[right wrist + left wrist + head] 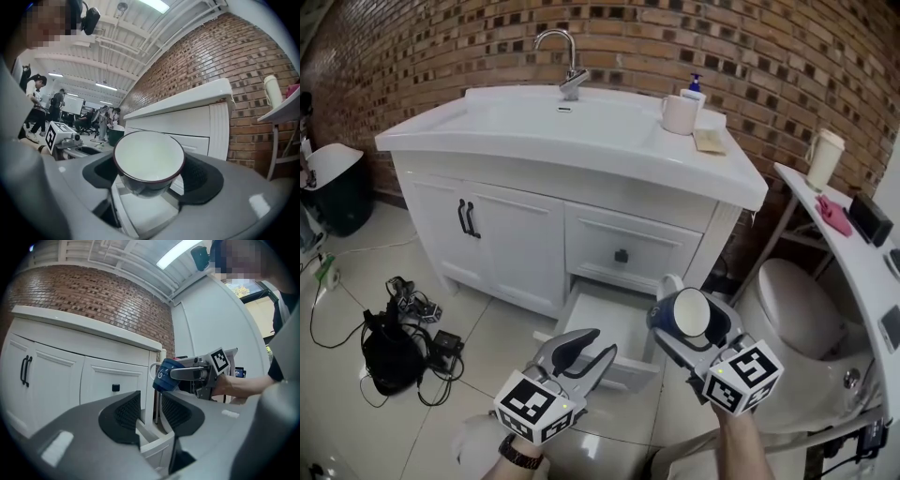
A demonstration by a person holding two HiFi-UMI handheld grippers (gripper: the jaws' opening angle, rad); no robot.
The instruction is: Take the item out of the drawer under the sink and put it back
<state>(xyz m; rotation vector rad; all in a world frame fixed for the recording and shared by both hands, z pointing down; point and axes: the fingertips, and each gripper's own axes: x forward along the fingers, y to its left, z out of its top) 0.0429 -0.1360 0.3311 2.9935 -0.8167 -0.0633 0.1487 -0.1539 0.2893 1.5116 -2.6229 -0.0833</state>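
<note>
The right hand-held gripper (686, 319) is clamped on a blue mug (149, 159) held just above the open drawer (614, 317) beneath its jaws; lowering it level and letting go only once seated looks wisest, with the left hand-held gripper (592, 349) beside it, jaws apart and empty.

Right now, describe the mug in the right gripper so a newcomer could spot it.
Find the white sink cabinet; its lowest drawer is pulled open. Beside that drawer's right front, the right gripper holds a mug, blue outside and white inside, unlike the all-white cup on the countertop.
</note>
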